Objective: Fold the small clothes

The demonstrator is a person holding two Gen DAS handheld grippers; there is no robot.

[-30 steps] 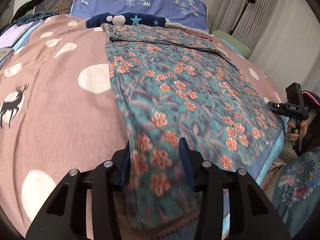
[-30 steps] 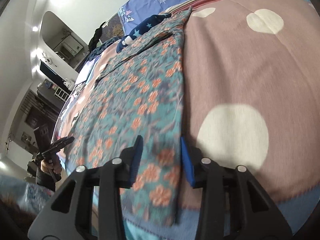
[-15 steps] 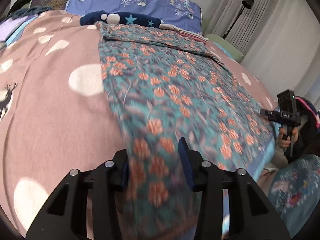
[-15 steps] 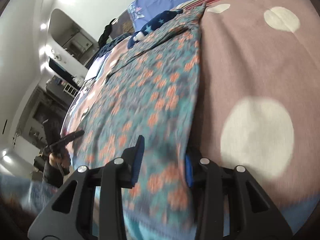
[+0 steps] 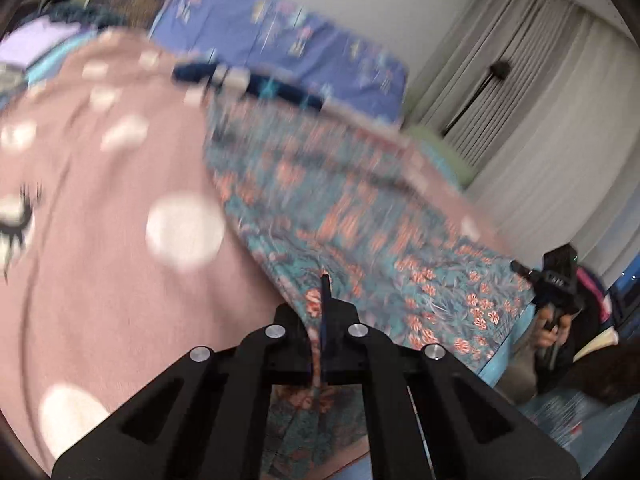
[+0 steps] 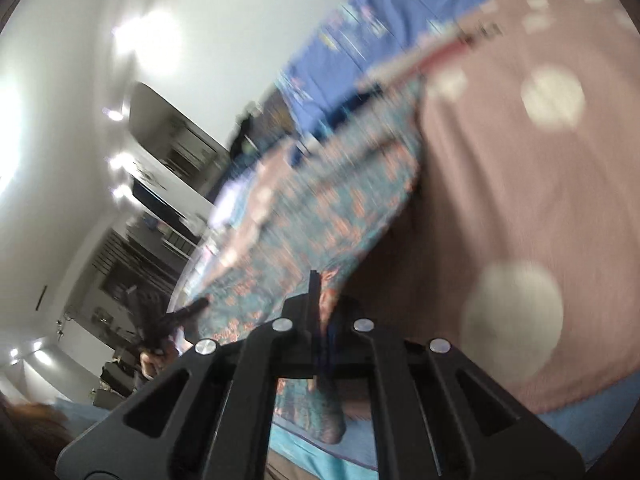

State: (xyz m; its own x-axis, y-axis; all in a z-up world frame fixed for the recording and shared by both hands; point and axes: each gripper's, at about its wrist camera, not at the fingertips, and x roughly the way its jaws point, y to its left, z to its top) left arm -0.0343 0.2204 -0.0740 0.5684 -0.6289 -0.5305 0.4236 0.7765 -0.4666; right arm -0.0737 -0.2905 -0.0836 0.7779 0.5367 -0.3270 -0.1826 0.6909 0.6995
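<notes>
Left gripper point(image 5: 323, 308): fingers pressed together on the near left corner of the floral garment point(image 5: 360, 232); a strip of teal-and-orange cloth is pinched between the pads and hangs below them. The gripper is level and points along the bed toward the pillow point(image 5: 280, 52).

Right gripper point(image 6: 318, 304): fingers likewise clamped on the near right corner of the garment point(image 6: 320, 216), with cloth trailing down under the fingers. This view is rolled to one side, so the bed runs diagonally up to the right.

Garment: spread lengthwise on the pink bedspread point(image 5: 100, 240), far end near the pillow, near edge lifted off the bedspread at both held corners. A shadow lies under the raised right edge. Much of the cloth is motion-blurred in both views.

In the left view the right gripper point(image 5: 554, 280) shows at the far right, held upright by a hand point(image 5: 550, 326). In the right view the left gripper point(image 6: 176, 316) appears at lower left, also in a hand; detail there is blurred.
</notes>
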